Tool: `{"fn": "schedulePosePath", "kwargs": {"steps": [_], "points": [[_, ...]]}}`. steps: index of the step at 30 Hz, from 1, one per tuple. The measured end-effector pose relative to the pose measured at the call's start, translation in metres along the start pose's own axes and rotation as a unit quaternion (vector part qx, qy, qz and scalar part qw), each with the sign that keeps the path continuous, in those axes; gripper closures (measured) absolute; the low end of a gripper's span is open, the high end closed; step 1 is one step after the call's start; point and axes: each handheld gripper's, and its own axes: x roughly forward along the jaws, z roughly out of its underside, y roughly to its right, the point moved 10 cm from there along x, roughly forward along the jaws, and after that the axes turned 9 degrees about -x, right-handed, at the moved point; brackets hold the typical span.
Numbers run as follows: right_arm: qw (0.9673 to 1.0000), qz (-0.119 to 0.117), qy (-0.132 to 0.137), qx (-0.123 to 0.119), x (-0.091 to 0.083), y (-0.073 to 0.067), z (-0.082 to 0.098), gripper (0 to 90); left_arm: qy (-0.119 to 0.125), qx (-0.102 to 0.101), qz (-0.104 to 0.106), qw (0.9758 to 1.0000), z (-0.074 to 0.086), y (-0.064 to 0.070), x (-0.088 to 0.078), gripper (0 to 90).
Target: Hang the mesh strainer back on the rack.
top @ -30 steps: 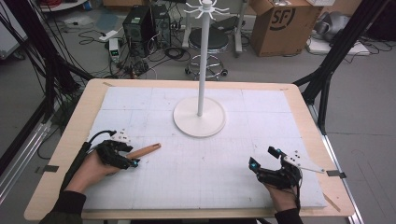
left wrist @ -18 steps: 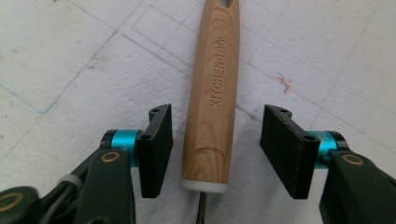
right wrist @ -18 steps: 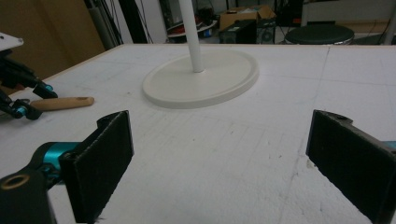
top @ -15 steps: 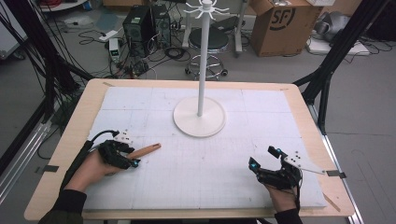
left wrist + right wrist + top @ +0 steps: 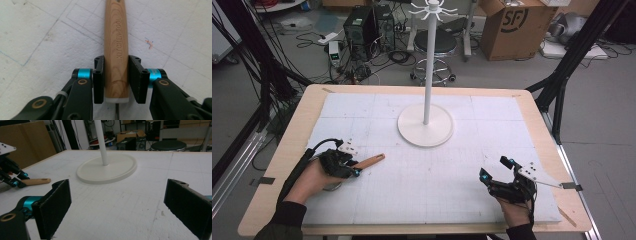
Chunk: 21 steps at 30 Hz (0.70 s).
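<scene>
Barely shifted since earlier: left gripper (image 5: 116, 80) fingers clamped around tan wooden "KITCHEN TOOL" handle (image 5: 116, 50), right gripper (image 5: 120, 207) fingers spread wide, empty; best lifted level off white foam tabletop (image 5: 437, 195).

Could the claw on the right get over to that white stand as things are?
Probably yes. The right claw is open and holds nothing, and bare white table lies between it and the stand's round base, with nothing in the way.
</scene>
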Motion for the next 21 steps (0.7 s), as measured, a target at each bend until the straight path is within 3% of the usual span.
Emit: {"fn": "schedulePosePath", "kwargs": {"steps": [3,6,11,13,14,21], "points": [[1.0,0.002,0.004,0.0,-0.0009,0.0015,-0.0013,6.5,-0.019,0.014,-0.014,0.9996,-0.0014,0.001,-0.0004,69.0],[1.0,0.002,0.005,0.002,-0.0017,0.0013,-0.0017,6.5,-0.02,0.01,-0.018,0.9996,-0.0013,0.0018,-0.0007,69.0],[1.0,0.003,0.003,-0.001,-0.0011,0.002,-0.0008,6.5,0.0,-0.002,-0.019,0.9998,-0.0017,0.0032,-0.0014,69.5],[1.0,0.004,0.003,0.0,-0.0011,0.002,-0.0009,6.5,0.016,-0.021,0.003,0.9997,-0.0038,0.0053,-0.0035,70.3],[1.0,0.003,0.004,0.001,-0.0011,0.002,-0.001,6.5,0.021,-0.021,0.002,0.9995,-0.0048,0.0051,-0.0038,70.7],[1.0,0.008,0.005,0.001,-0.0017,0.004,-0.001,6.5,0.012,0.0,-0.015,0.9998,-0.0033,0.0059,-0.0008,70.6]]}}
